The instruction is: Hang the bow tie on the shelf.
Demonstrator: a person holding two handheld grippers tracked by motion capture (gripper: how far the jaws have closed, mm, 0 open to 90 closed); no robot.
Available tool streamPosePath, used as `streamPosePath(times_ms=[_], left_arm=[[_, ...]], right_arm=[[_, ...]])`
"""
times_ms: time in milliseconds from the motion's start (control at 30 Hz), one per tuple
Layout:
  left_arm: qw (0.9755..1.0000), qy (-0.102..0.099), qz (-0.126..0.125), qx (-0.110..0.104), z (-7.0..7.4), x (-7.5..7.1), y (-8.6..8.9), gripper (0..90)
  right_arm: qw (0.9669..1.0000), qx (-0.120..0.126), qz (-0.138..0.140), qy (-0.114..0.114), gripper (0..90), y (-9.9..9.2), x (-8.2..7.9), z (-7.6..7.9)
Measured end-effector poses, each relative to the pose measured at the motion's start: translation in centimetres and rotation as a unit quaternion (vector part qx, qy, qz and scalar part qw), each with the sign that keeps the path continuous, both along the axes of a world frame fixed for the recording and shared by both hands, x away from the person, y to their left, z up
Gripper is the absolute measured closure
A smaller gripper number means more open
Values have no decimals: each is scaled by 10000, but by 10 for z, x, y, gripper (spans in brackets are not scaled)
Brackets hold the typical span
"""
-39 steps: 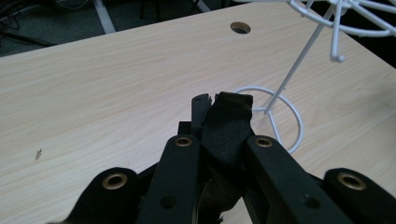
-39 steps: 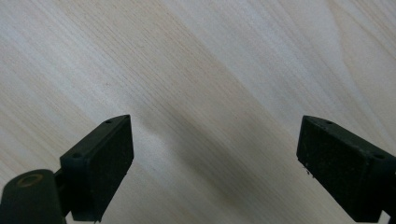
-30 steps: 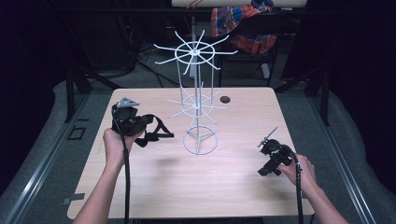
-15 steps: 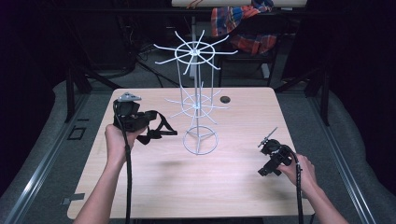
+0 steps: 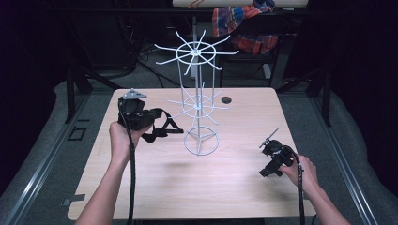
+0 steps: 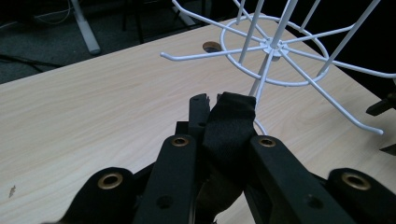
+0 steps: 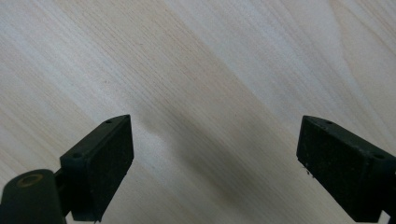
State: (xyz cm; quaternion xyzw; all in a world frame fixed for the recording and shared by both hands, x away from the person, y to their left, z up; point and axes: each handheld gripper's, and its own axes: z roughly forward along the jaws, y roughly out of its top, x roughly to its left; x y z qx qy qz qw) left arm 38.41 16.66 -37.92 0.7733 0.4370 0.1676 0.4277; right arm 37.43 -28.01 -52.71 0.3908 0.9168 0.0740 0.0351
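A: Left gripper [image 6: 219,109] status?

B: Jaws were clamped on a black strap [image 6: 229,135], a folded band of fabric pinched between them. In the high view the strap [image 5: 162,130] hung in loops off the jaws, above the wooden table [image 5: 141,187], just left of the white wire rack [image 5: 199,105].

A: Rack position?

B: Upright, mid-table, round base ring flat on the wood. Lower spoke ring [image 6: 280,51] sat just beyond the strap end; contact unclear.

A: Right gripper [image 7: 212,172]?

B: Jaws spread wide, nothing between them, only bare tabletop. It was held low near the table's right edge [image 5: 272,157], well apart from the rack.
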Motion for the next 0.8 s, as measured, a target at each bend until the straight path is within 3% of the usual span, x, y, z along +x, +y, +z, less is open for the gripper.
streamPosePath(times_ms=[67, 167, 200, 333, 500, 800], left_arm=[[10000, -13, -26, 2, 2, 0, 0, 846], [9999, -80, -59, -36, 5, -3, -2, 845], [9999, -110, -79, -36, 5, -4, -3, 845], [9996, -166, -201, 60, 9, -9, -10, 842], [9991, -219, -266, 240, 8, -12, -18, 841], [9983, -237, -392, 363, 7, -12, -26, 837]], right_arm=[[9999, 126, -94, -59, 106, 1, -1, -2], [9999, 108, -64, -22, 106, 0, -1, -3], [10000, -11, 14, 29, 106, 0, 0, -1], [9999, 117, -29, -49, 106, 1, -1, -2], [9999, 104, -20, -38, 105, 1, -1, -2], [10000, 88, -11, -10, 105, 1, 0, -3]])
